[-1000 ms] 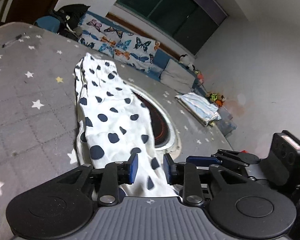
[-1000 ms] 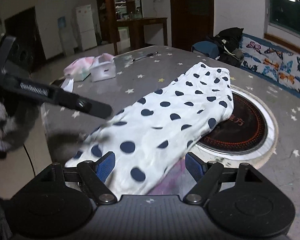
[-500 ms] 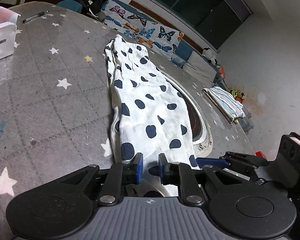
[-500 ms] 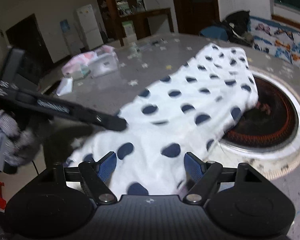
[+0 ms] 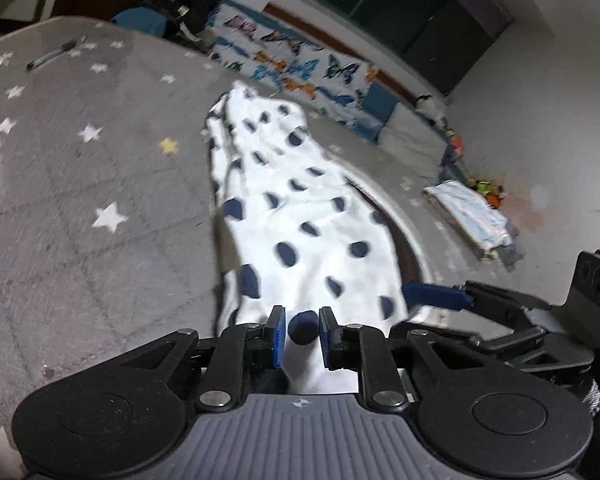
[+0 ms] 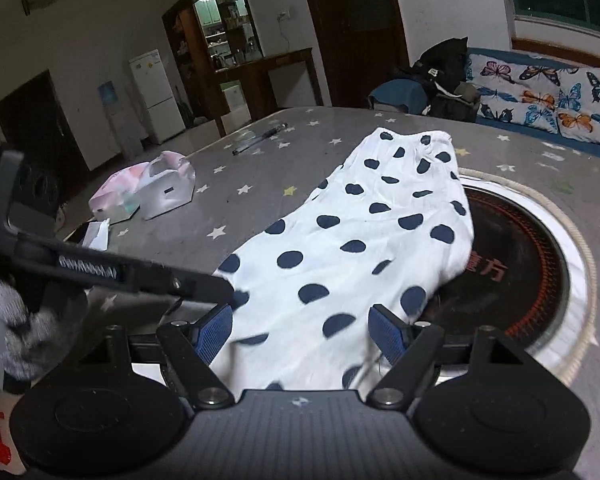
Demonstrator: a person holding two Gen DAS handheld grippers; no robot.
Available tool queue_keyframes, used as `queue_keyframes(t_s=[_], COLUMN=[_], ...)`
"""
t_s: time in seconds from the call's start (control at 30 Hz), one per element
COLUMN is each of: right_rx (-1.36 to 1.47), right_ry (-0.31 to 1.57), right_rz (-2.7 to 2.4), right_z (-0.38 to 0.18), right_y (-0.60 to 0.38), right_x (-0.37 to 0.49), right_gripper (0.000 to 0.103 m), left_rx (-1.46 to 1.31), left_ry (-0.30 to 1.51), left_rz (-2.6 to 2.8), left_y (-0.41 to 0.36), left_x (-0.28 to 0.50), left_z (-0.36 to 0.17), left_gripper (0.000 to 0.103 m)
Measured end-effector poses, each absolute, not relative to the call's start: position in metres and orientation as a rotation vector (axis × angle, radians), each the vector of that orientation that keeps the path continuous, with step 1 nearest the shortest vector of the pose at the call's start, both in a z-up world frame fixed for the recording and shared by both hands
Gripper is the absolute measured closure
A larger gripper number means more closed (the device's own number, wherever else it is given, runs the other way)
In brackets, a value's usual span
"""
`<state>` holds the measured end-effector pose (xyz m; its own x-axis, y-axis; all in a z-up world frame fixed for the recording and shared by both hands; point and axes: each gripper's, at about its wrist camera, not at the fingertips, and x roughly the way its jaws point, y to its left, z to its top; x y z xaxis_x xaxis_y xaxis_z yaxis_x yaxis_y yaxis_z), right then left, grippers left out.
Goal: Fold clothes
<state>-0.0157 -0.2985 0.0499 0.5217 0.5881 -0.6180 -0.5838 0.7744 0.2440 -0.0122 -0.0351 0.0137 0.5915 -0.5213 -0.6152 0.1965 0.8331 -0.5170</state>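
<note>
Dotted garment (image 6: pixel 364 248) over hotplate (image 6: pixel 532 264), tissue box (image 6: pixel 164 188) nr.

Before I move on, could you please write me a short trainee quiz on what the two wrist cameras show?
1. True or false: the polka-dot garment partly covers the round black hob set in the table.
2. Which gripper's jaws stand wide apart? A the left, B the right, C both.
3. What slim object lies near the table's far edge?

Key
1. True.
2. B, the right gripper.
3. A pen.
</note>
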Motion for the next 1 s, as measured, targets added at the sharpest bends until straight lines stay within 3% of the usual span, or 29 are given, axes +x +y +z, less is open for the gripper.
queue_keyframes(t_s=[0.3,0.43,0.57,1.0], right_rx=[0.126,0.214,0.284,0.374], right_ry=[0.779,0.760,0.786,0.708], right_rz=[0.632,0.578,0.563,0.705], right_z=[0.029,0.028,0.017,0.024], right_y=[-0.325,-0.348,-0.355,-0.333], right_x=[0.011,0.024,0.044,0.058], right_gripper=[0.025,0.023,0.022,0.021], left_rx=[-0.418,-0.380,-0.344,-0.207], left_ry=[0.843,0.835,0.829,0.794], left_rz=[-0.423,-0.427,-0.427,-0.462], left_y=[-0.032,-0.042,-0.052,-0.084], left_x=[-0.014,-0.014,-0.015,-0.016], left_z=[0.013,0.018,0.021,0.041], left_gripper=[0.081,0.062,0.053,0.046])
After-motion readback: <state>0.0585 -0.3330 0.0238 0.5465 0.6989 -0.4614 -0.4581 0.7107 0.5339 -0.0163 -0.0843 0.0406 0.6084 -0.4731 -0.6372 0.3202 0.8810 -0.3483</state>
